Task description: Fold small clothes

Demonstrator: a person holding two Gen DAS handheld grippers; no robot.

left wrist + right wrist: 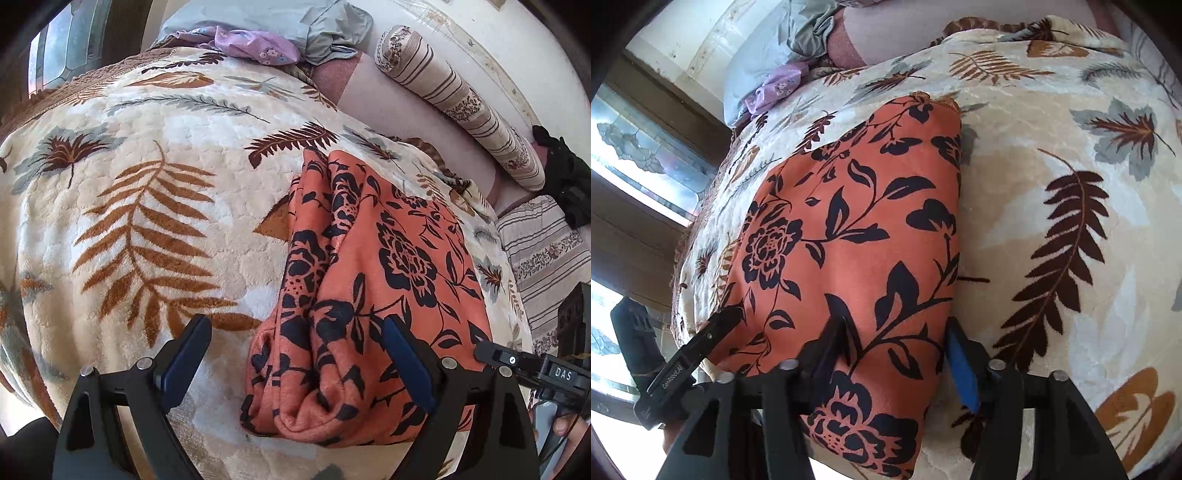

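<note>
An orange garment with a black flower print (369,280) lies folded into a long strip on the leaf-patterned blanket (147,177). My left gripper (297,352) is open wide over its near end; one finger hangs above the blanket, the other above the cloth. In the right wrist view the same garment (857,221) fills the middle. My right gripper (895,347) is open low over its near right edge, with cloth lying between the fingers and nothing pinched. A finger of the left gripper (713,332) shows at the garment's left edge.
Grey and purple clothes (266,33) are heaped at the far end of the bed. A striped bolster (454,99) and a striped cushion (543,254) lie along the wall. A window (639,155) borders the bed.
</note>
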